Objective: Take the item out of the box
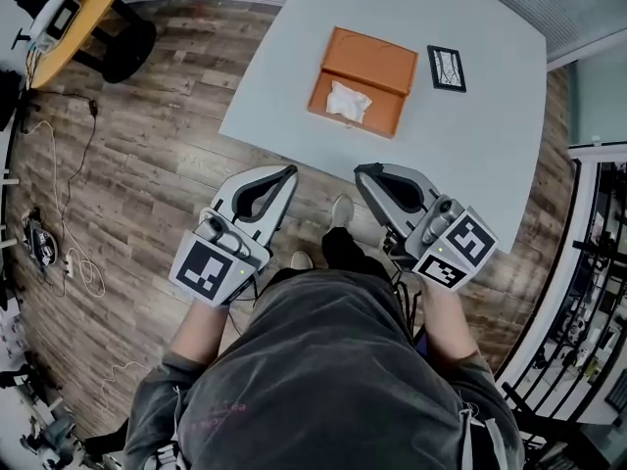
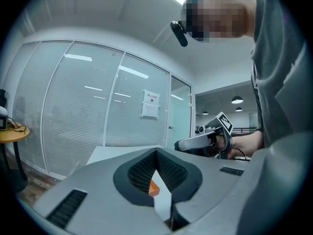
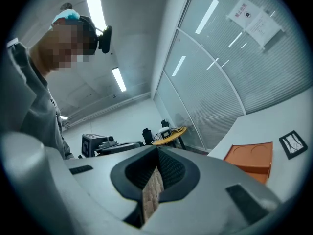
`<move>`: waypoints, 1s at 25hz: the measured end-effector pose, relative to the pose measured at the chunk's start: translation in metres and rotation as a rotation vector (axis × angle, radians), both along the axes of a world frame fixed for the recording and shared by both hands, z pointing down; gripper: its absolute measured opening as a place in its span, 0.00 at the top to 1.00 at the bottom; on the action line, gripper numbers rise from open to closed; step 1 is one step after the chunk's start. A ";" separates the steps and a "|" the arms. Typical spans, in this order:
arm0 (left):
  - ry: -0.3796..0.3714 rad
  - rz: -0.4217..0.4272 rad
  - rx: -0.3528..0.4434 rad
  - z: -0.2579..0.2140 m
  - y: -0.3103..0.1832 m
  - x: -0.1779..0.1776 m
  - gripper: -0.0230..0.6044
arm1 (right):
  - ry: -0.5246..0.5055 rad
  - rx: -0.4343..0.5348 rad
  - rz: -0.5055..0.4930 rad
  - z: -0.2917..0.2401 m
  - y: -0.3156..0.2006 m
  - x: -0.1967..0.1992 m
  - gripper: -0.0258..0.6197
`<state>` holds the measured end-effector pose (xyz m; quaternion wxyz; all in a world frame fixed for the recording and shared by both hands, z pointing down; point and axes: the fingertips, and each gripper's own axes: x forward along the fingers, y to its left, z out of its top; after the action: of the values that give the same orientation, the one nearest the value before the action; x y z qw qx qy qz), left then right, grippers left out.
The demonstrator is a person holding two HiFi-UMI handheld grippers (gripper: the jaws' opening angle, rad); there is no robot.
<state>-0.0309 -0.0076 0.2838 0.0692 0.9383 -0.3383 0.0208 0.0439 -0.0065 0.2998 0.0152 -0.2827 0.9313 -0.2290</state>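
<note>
An open orange box (image 1: pixel 375 60) lies on the pale table (image 1: pixel 490 145), with a crumpled white item (image 1: pixel 348 102) inside its tray. Both grippers hang close to the person's body, short of the table's near edge and well away from the box. My left gripper (image 1: pixel 290 172) is shut with nothing in it, and so is my right gripper (image 1: pixel 361 169). In the right gripper view the box (image 3: pixel 249 158) shows at the right, past the closed jaws of the right gripper (image 3: pixel 157 151). In the left gripper view a sliver of orange box (image 2: pixel 154 187) shows below the tips of the left gripper (image 2: pixel 156 153).
A black-framed card (image 1: pixel 447 69) lies on the table right of the box. A round yellow table (image 1: pixel 69 18) with gear stands at the far left, with cables trailing over the wooden floor (image 1: pixel 147 164). A railing (image 1: pixel 588 292) runs along the right. Glass partitions stand behind the table.
</note>
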 end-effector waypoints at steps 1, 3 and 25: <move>-0.001 -0.001 -0.004 0.001 -0.007 0.005 0.95 | 0.000 -0.004 -0.003 0.002 -0.007 0.004 0.95; -0.006 -0.003 -0.010 0.002 -0.023 0.014 0.95 | -0.001 -0.010 -0.009 0.004 -0.023 0.011 0.95; -0.049 -0.038 -0.058 0.025 -0.152 0.081 0.95 | -0.014 -0.064 -0.027 0.038 -0.156 0.079 0.95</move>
<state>0.0500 -0.1596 0.3088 0.0883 0.9286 -0.3566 0.0522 0.1226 -0.1624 0.3379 0.0096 -0.2689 0.9272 -0.2606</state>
